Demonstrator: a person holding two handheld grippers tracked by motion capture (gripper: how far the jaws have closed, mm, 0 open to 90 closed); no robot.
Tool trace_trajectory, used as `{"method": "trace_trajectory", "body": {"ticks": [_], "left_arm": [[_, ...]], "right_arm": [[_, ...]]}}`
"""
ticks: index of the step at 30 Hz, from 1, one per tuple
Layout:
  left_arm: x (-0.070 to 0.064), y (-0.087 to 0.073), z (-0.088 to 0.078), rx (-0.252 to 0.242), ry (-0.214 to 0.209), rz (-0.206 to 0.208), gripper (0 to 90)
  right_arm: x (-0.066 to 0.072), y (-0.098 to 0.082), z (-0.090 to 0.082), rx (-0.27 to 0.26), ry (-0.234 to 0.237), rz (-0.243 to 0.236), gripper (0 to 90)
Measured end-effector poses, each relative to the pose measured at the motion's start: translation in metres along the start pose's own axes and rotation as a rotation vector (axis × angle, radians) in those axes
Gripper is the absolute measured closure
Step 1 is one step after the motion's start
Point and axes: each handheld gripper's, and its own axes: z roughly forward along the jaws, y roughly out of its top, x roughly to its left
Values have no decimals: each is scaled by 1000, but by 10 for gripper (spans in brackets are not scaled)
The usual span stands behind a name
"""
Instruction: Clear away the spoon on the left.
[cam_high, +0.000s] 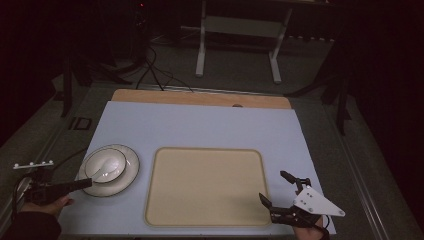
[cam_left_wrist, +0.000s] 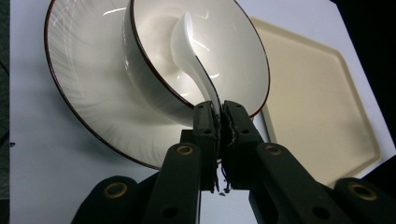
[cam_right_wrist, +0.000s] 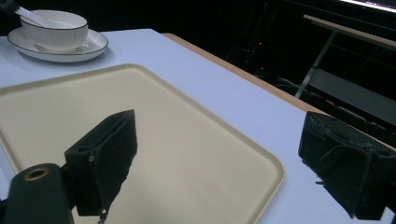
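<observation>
A white bowl (cam_high: 105, 165) with a dark rim sits on a white plate (cam_high: 131, 172) at the table's left. A white spoon (cam_left_wrist: 187, 42) lies in the bowl (cam_left_wrist: 233, 51), its handle sticking out over the rim toward me. My left gripper (cam_left_wrist: 219, 116) is shut on the end of that handle; in the high view it (cam_high: 87, 183) reaches the plate's near left edge. My right gripper (cam_high: 276, 187) stands open at the beige tray's (cam_high: 205, 185) near right corner, its jaws wide apart with nothing between them (cam_right_wrist: 219, 163).
The tray (cam_right_wrist: 196, 154) lies in the middle of a pale blue mat (cam_high: 200, 125) on a wooden table. The plate (cam_right_wrist: 88, 49) and bowl (cam_right_wrist: 56, 25) lie far off in the right gripper view. Behind the table stand a white frame and cables on the floor.
</observation>
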Motion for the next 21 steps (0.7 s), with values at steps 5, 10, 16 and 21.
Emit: {"method": "trace_trajectory", "body": {"ticks": [5,10,16,21], "left_arm": [[-4,0,-2,-11,15,12,856],[-10,1,-5,-27,29,19,857],[-18,2,-14,-56,40,25,857],[-28,3,-21,-86,58,28,858]], "right_arm": [[-1,-1,0,0,-5,4,117],[-1,-1,0,-1,-4,5,117],[-2,-1,0,0,-5,7,117],[-2,-1,0,-1,-7,7,117]]}}
